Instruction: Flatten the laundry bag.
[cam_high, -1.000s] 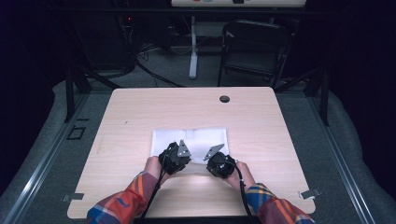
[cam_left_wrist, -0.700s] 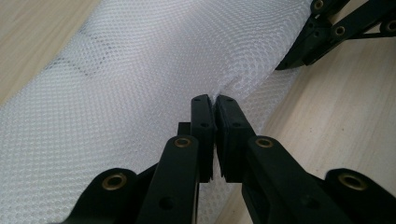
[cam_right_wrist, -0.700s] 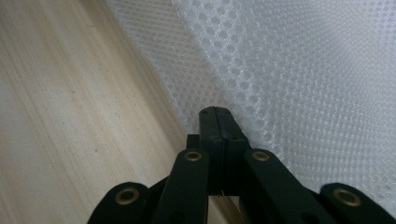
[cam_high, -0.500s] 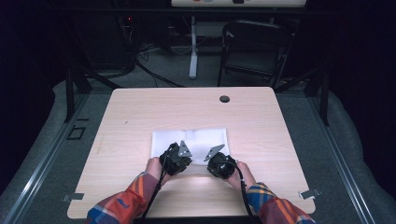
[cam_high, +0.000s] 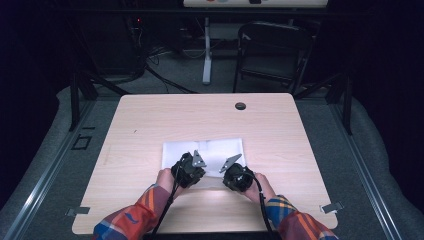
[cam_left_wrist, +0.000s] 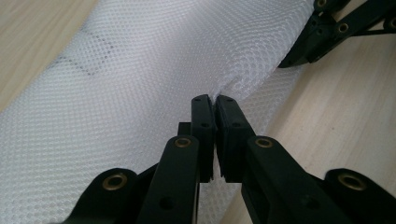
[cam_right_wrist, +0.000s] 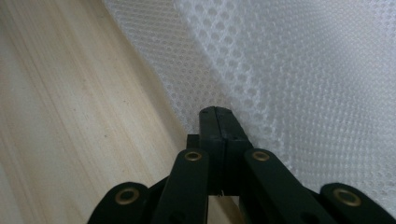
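Nothing has shifted in the last second: your left gripper (cam_left_wrist: 214, 100) and right gripper (cam_right_wrist: 219, 112) stay clamped on the near edge of the white mesh fabric sheet (cam_high: 202, 152), which lies mid-table on the pale wooden table (cam_high: 150, 125). Both grips look set, so lifting seems next.

No text, label, brand, number or sign can be read anywhere in these pictures.
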